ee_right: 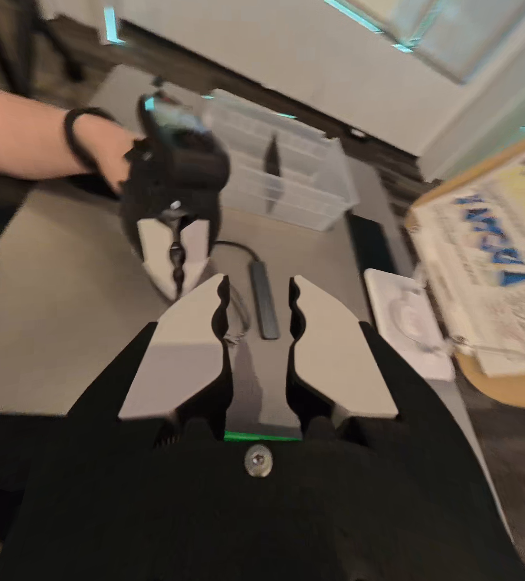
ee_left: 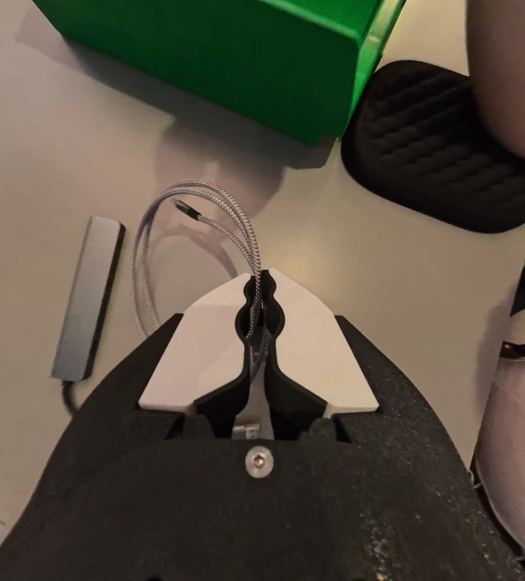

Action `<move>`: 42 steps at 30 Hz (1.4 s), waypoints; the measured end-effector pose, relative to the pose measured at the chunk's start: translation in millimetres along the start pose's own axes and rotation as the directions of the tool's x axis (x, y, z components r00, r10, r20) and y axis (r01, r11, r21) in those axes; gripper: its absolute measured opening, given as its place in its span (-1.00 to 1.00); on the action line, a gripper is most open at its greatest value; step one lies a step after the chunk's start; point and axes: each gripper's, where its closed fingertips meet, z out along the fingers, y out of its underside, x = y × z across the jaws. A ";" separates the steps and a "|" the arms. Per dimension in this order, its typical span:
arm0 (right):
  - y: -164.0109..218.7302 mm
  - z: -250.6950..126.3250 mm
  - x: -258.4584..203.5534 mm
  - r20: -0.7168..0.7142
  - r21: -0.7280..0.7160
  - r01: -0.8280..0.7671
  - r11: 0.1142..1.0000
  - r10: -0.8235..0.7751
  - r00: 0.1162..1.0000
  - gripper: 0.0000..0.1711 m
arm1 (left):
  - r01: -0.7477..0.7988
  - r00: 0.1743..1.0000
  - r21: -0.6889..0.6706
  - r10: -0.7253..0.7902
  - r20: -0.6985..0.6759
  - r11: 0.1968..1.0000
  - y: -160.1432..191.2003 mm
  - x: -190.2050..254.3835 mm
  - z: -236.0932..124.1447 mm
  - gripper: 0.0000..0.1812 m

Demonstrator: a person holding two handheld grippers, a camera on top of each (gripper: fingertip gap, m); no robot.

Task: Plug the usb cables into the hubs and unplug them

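Your left claw (ee_left: 259, 276) pinched the braided cable (ee_left: 223, 201) mid-length, plug (ee_left: 185, 209) dangling free. It looked limp and light, so grip it at the plug. The hub (ee_right: 264, 306) lay mid-counter (ee_right: 50, 314); your right claw (ee_right: 259, 283) was spread, empty.

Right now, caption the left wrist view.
Left gripper pinches braided cable beside the unplugged hub.

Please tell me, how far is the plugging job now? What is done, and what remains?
Done: the left gripper has its jaws shut on the braided cable. In hand: the cable's plug hangs free, not in the grey hub. Left: plugging in and unplugging. The right gripper is open and empty above the hub.
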 end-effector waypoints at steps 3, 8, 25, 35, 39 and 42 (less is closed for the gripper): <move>3.5 13.9 -39.8 0.232 -0.014 0.040 0.999 -0.036 0.972 -0.60 | -0.092 0.995 0.048 0.091 0.027 0.995 -2.9 5.1 -22.2 -0.96; 19.7 35.0 -65.5 0.381 -0.107 0.093 0.990 -0.045 0.924 -0.62 | -0.119 0.993 0.094 0.119 0.013 0.988 -3.8 14.1 -46.3 -0.96; 44.2 59.4 -92.8 0.577 -0.191 0.082 0.978 0.044 0.816 -0.82 | -0.295 0.955 0.108 0.290 0.056 0.950 -8.6 38.2 -62.9 -0.96; 39.6 50.3 -85.1 0.541 -0.212 0.103 0.972 0.029 0.841 -0.95 | -0.266 0.963 0.178 0.252 0.098 0.947 -3.5 28.3 -63.2 -0.56; 24.1 35.9 -69.4 0.436 -0.136 0.130 0.982 -0.059 0.898 -0.95 | -0.190 0.982 0.284 0.178 0.067 0.940 -8.0 22.0 -74.4 -0.52; 12.9 23.8 -63.4 0.373 -0.083 0.169 0.982 -0.127 0.919 -0.95 | -0.129 0.991 0.357 0.112 0.069 0.925 -12.4 11.0 -84.3 -0.53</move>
